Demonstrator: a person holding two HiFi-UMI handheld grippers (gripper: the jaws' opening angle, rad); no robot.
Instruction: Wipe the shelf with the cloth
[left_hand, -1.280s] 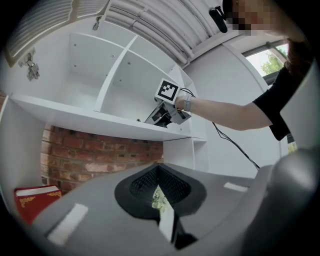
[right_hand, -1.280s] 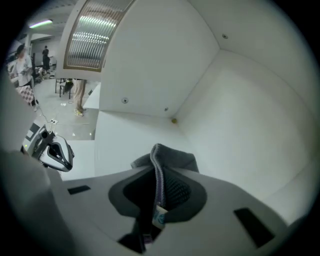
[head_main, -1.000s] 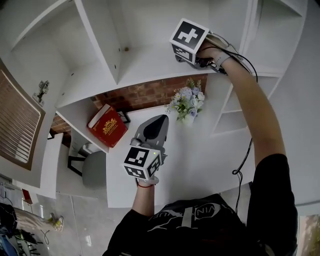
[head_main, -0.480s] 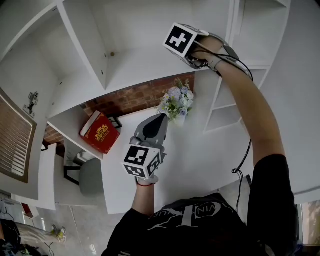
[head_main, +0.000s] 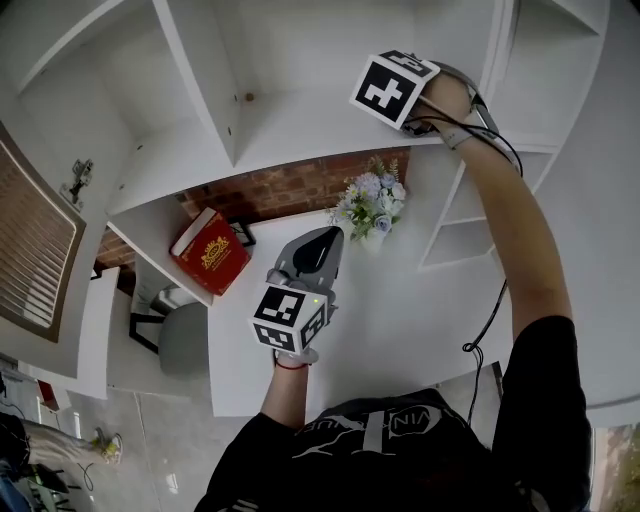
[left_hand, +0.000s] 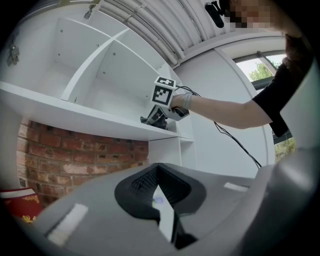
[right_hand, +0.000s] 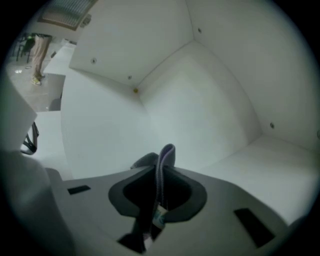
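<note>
Right gripper view is showing my right gripper (right_hand: 159, 175) clamping the cloth (right_hand: 167, 152) inside the upper shelf (right_hand: 280, 165) bay, so I am advising flat, even pressure into the back corner, while my left gripper (left_hand: 159, 187) is hanging closed and empty above the tabletop (head_main: 420, 320).

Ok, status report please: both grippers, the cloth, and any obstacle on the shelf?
Left gripper shut, empty, low over the desk. Right gripper shut on cloth, inside the upper shelf compartment. Nothing seen in its way there.
</note>
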